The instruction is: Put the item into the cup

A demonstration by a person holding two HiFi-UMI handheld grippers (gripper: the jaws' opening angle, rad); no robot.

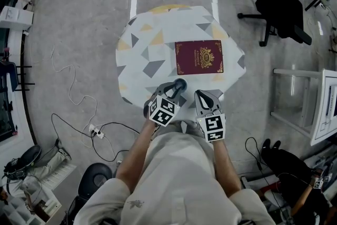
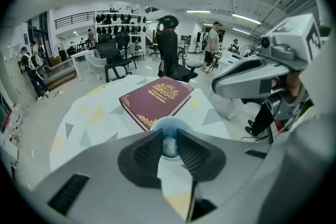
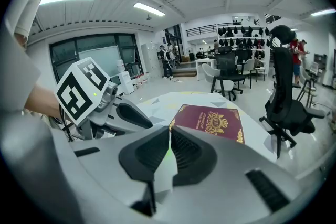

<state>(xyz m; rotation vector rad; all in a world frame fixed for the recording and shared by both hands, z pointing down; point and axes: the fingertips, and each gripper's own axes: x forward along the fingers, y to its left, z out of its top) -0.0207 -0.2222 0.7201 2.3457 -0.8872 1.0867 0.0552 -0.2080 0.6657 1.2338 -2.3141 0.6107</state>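
Squarely above the blue cup (image 2: 173, 124), the left gripper (image 2: 169, 139) pinches a small pale item (image 2: 169, 147), seemingly needing only to let go, while the right gripper (image 3: 169, 136) idles, clenched and empty.

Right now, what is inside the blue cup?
A small pale item shows over the cup's mouth, between the left gripper's jaws. Those jaws cover the cup's bottom, so whether it lies inside is unclear.
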